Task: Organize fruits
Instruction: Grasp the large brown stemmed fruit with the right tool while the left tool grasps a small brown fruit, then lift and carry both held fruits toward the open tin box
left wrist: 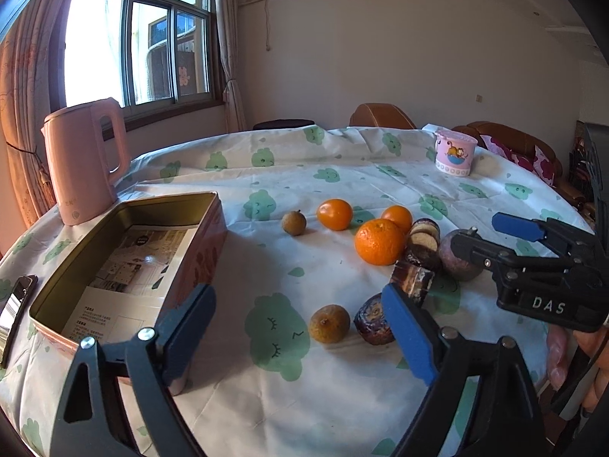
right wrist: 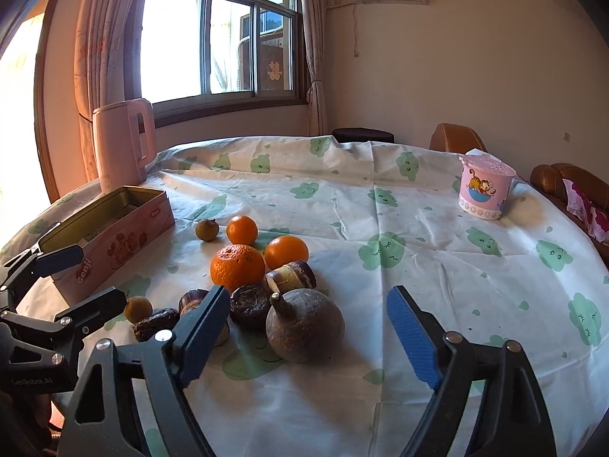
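Both grippers sit nearest the cameras, and neither holds anything. On the left gripper (left wrist: 300,327) the jaws stand released, with a small brown fruit (left wrist: 328,323) and a dark purple fruit (left wrist: 375,320) on the cloth between them, untouched. On the right gripper (right wrist: 308,327) the jaws are likewise apart, framing a big round brown fruit (right wrist: 304,327) without pressing on it.

Largest of the task's things is the open pink tin (left wrist: 125,266), at the near left of the table (left wrist: 342,175) and lined with printed paper; judging by the task, it is where the fruit belongs. It looks stiff and light, so it may slide if nudged.

All the fruit lies loose in a cluster right of the tin. That big brown fruit seems firm and rather heavy; take it across its widest part, clear of the stem. A mandarin (right wrist: 236,266) touching two smaller oranges (right wrist: 286,252) looks soft-skinned and should be squeezed gently at the middle. Dark wrinkled pieces (right wrist: 249,304) beside it look dry and light. Smallest, another brown fruit (left wrist: 294,222) sits apart on the far side; round and hard, it will probably roll.
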`<state>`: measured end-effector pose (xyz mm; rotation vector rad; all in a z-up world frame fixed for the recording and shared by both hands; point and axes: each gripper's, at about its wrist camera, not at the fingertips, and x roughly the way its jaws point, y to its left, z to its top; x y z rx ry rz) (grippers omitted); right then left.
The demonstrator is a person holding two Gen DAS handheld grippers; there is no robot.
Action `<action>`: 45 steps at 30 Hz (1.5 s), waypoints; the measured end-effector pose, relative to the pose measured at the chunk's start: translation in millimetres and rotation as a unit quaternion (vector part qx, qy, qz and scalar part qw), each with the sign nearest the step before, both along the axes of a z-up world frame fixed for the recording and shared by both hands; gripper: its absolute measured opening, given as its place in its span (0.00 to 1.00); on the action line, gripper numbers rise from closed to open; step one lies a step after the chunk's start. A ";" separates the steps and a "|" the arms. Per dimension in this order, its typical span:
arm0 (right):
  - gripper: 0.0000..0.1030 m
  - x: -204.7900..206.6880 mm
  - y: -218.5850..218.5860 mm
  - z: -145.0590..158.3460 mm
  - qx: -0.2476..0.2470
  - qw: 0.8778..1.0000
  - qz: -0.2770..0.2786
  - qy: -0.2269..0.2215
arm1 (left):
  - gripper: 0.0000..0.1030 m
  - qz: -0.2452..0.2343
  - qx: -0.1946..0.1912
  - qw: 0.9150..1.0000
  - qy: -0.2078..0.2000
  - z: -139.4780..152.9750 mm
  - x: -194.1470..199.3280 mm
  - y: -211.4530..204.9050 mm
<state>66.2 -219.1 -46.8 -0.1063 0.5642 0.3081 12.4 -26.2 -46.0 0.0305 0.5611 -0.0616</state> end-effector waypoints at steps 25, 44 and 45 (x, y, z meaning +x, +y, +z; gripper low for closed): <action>0.49 32.5 -3.1 -19.2 0.042 0.990 0.037 0.126 | 0.64 -0.041 -0.051 0.996 0.067 -13.5 20.4 1.5; 0.49 31.8 0.8 -19.2 0.030 0.991 0.043 0.121 | 0.27 -0.049 -0.025 0.993 0.104 -24.5 29.9 -1.4; 0.48 30.6 1.7 -19.3 0.029 0.991 0.047 0.120 | 0.27 -0.050 -0.033 0.993 0.104 -24.4 30.0 0.3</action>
